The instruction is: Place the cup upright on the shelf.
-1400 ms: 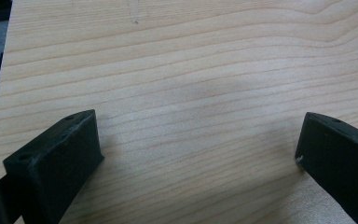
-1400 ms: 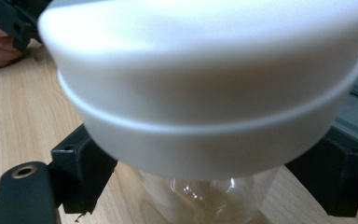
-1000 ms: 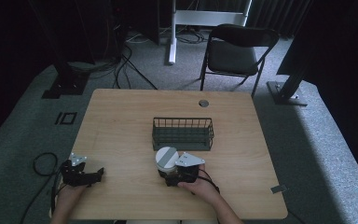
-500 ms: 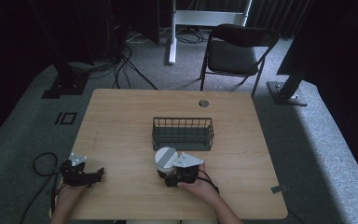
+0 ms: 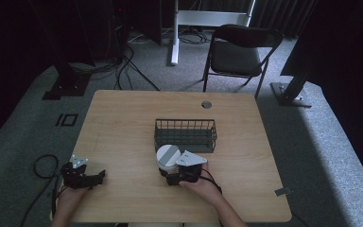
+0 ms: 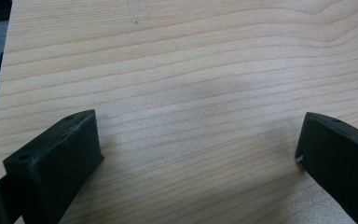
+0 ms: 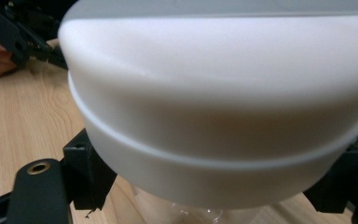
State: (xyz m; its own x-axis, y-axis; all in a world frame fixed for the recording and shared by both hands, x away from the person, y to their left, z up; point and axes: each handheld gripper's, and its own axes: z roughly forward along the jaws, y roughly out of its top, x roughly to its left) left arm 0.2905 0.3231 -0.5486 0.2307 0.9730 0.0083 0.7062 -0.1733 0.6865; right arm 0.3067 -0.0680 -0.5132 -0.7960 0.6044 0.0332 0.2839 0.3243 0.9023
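Nothing has moved: right gripper (image 5: 170, 176) clamps upright white-capped jar (image 5: 168, 157).

Left claw (image 6: 196, 154) spread wide; right claw (image 5: 172, 177) clamped

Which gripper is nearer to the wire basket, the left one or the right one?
The right. The right gripper sits just in front of the wire basket, with a white-lidded jar between its jaws. The left gripper rests far off, near the table's front-left corner.
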